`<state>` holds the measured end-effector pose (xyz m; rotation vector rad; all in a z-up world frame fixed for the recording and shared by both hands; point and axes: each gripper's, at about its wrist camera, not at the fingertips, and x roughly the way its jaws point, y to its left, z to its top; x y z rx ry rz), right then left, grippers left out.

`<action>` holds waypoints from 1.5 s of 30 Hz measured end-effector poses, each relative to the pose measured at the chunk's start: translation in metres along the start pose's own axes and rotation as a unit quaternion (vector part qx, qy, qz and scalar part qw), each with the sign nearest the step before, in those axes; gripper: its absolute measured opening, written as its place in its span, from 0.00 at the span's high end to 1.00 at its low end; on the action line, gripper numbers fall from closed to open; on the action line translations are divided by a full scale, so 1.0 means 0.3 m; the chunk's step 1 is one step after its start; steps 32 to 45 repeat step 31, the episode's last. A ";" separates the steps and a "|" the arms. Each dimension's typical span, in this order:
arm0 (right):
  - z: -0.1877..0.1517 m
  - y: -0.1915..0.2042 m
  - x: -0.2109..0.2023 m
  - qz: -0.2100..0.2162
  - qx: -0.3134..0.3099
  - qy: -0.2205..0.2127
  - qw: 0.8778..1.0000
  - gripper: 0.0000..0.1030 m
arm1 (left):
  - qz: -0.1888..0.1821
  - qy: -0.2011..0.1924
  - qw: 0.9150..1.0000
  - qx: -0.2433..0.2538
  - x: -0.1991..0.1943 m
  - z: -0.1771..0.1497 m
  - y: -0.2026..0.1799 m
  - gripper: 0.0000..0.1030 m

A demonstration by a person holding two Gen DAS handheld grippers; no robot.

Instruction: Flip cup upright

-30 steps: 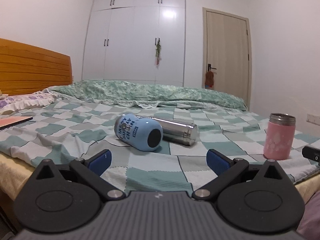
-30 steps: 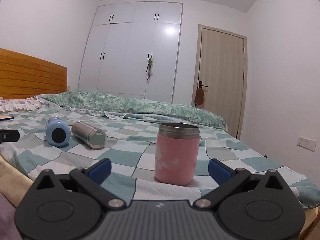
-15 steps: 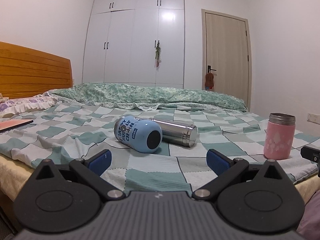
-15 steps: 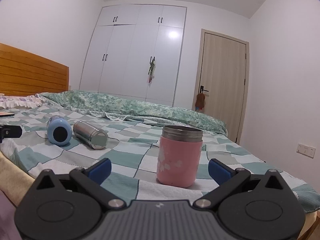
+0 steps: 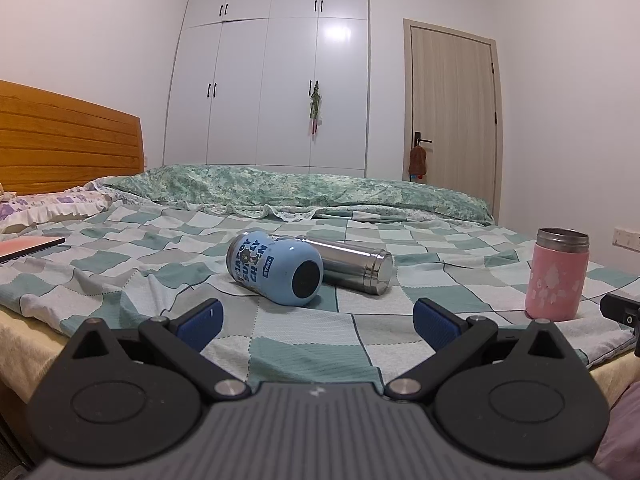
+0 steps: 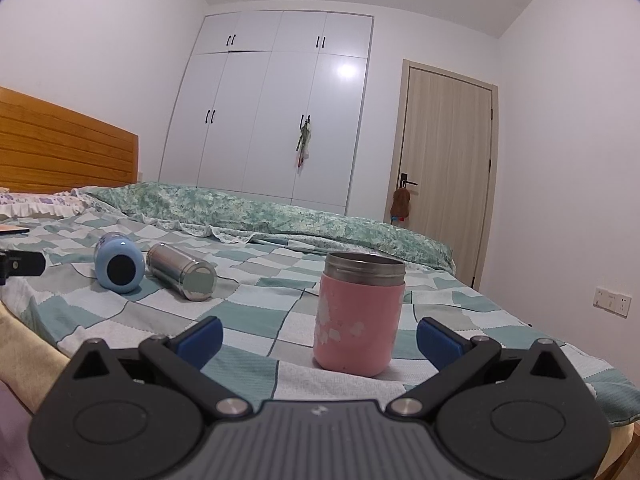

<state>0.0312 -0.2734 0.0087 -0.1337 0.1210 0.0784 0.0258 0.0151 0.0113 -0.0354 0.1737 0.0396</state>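
- Left gripper (image 5: 316,318): released, jaws wide apart, nothing btwn them; low over near edge of bed (image 5: 304,344).
- Right gripper (image 6: 318,334): also released, wide; pink cup (image 6: 359,314) stands just ahead, roughly btwn the blue pads (image 6: 438,342) but not touched.
- Pink cup: upright on checked sheet, steel rim on top, mouth up. In left view it's far right (image 5: 558,276), near bed edge.
- Blue cup (image 5: 276,266): on its side w/ dark round end facing camera, printed lettering on body; just ahead of left gripper, apart from it. In right view (image 6: 119,268) well off to the left.
- Steel flask (image 5: 354,266): also lying down, right beside blue cup, touching or nearly – can't tell.
- Further out: green floral quilt (image 5: 304,192) bunched across bed, wood headboard (image 5: 68,140) at left, white wardrobe (image 5: 276,92), closed door (image 5: 454,120).
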 end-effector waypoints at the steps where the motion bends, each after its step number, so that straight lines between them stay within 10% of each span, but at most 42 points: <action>1: 0.000 0.000 0.000 0.000 0.000 0.000 1.000 0.00 | -0.001 0.000 1.000 0.000 0.000 0.000 0.000 0.00; 45: 0.000 0.002 -0.001 0.000 -0.001 0.000 1.000 0.00 | -0.009 -0.005 1.000 -0.005 0.000 0.001 0.005 0.00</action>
